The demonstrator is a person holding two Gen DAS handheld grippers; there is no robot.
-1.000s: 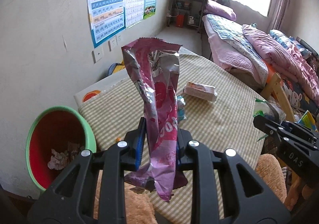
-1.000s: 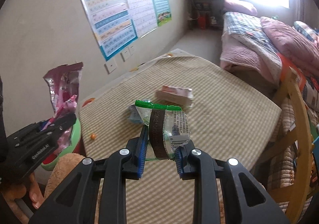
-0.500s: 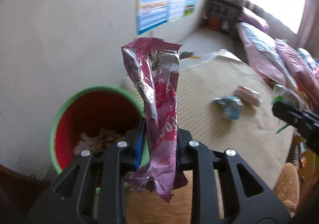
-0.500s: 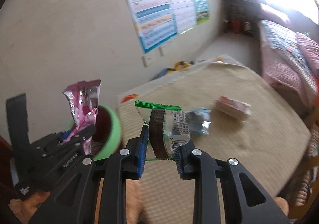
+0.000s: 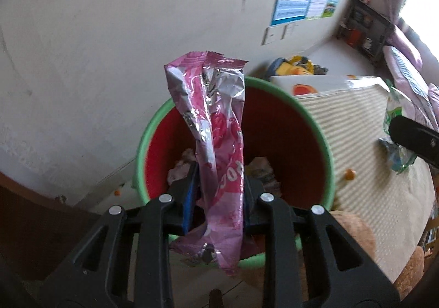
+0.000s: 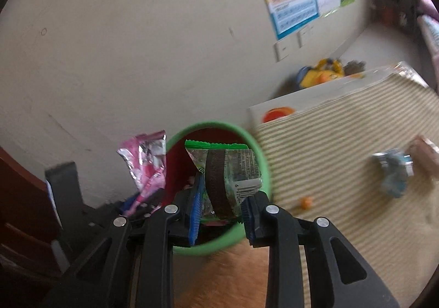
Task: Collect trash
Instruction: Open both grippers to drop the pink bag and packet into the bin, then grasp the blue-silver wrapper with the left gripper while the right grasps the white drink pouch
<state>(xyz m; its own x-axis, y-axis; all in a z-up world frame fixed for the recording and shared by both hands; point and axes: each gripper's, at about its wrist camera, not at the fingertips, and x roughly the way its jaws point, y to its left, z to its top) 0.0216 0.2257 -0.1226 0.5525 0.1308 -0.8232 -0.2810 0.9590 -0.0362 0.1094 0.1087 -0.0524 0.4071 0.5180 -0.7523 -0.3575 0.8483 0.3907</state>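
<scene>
A crumpled pink foil wrapper (image 5: 214,121) stands upright in my left gripper (image 5: 219,198), which is shut on it right above the red bin with a green rim (image 5: 326,149). Crumpled trash lies at the bin's bottom. My right gripper (image 6: 222,198) holds a clear wrapper with a green top edge and a brown band (image 6: 233,168) over the same bin (image 6: 260,154). Its jaws are opening, with the wrapper still pinched between the pads. The pink wrapper (image 6: 148,160) shows to its left.
The bin stands on the floor between the wall and a checked-cloth table (image 6: 343,129). On the table lie a blue wrapper (image 6: 395,171), a pinkish pack (image 6: 425,154) and a small orange bit (image 6: 306,201). A brown plush (image 6: 233,275) is below the grippers; a yellow toy (image 6: 323,72) lies by the wall.
Both grippers swung left from over the table to above the bin and tipped downward, each still carrying its wrapper. The bin now fills the middle of both views.
</scene>
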